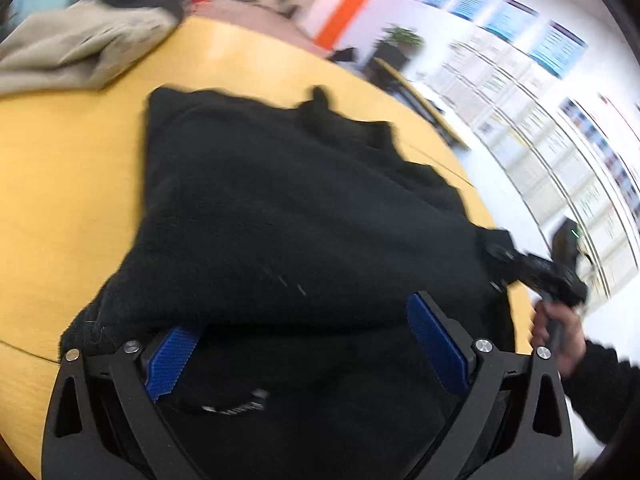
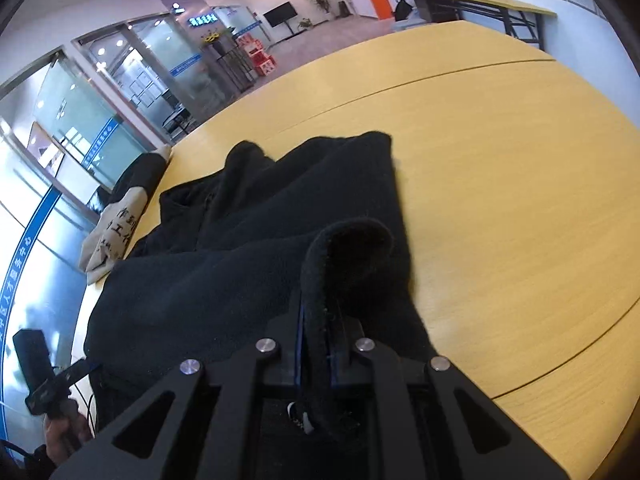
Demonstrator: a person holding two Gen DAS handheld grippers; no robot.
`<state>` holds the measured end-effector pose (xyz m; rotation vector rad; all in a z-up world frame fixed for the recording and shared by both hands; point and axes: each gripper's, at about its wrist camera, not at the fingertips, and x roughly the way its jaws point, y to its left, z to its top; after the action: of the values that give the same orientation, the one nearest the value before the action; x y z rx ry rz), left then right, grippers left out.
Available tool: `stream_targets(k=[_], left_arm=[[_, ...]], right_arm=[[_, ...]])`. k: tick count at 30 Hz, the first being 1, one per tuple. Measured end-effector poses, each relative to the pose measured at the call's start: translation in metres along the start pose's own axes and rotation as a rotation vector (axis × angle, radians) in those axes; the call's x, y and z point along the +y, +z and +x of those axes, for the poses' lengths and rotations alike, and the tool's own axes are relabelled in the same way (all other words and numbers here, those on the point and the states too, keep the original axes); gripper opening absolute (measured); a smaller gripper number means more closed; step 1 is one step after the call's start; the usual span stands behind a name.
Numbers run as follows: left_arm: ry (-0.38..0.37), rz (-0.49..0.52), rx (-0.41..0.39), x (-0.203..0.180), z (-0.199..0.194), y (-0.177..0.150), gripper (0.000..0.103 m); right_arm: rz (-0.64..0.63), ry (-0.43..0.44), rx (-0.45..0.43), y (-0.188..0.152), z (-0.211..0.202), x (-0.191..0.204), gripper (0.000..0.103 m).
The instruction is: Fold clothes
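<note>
Because the black fleece (image 2: 256, 264) lying mid-way across the yellow table (image 2: 520, 184) looks soft, thick and floppy, its hemmed edges seem the best hold. The right gripper (image 2: 318, 332) is pinched tight on one such edge; the left gripper (image 1: 304, 344) gapes wide around the fleece's near side.

Left gripper (image 1: 304, 344), lower centre of its frame, jaws spread wide. Right gripper (image 2: 318, 344), lower centre, jaws clamped together on black cloth (image 2: 248, 264).

two close wrist views from opposite sides, sharing the black garment (image 1: 280, 216) (image 2: 240, 264)
</note>
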<state>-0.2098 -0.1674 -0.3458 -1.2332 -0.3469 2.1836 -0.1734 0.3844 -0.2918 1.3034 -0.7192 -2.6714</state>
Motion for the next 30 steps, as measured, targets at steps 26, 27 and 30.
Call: stream_targets(k=[26, 27, 30], left_arm=[[-0.027, 0.299, -0.01, -0.072, -0.003, 0.032, 0.103], [-0.013, 0.273, 0.032, -0.062, 0.018, 0.033, 0.103], [0.043, 0.298, 0.096, -0.039, 0.047, 0.018, 0.094]], right_arm=[[-0.403, -0.132, -0.026, 0.01, -0.037, 0.063, 0.082], [-0.397, -0.103, -0.001, 0.007, -0.022, 0.066, 0.082], [-0.333, -0.077, 0.068, -0.003, 0.018, 0.052, 0.08]])
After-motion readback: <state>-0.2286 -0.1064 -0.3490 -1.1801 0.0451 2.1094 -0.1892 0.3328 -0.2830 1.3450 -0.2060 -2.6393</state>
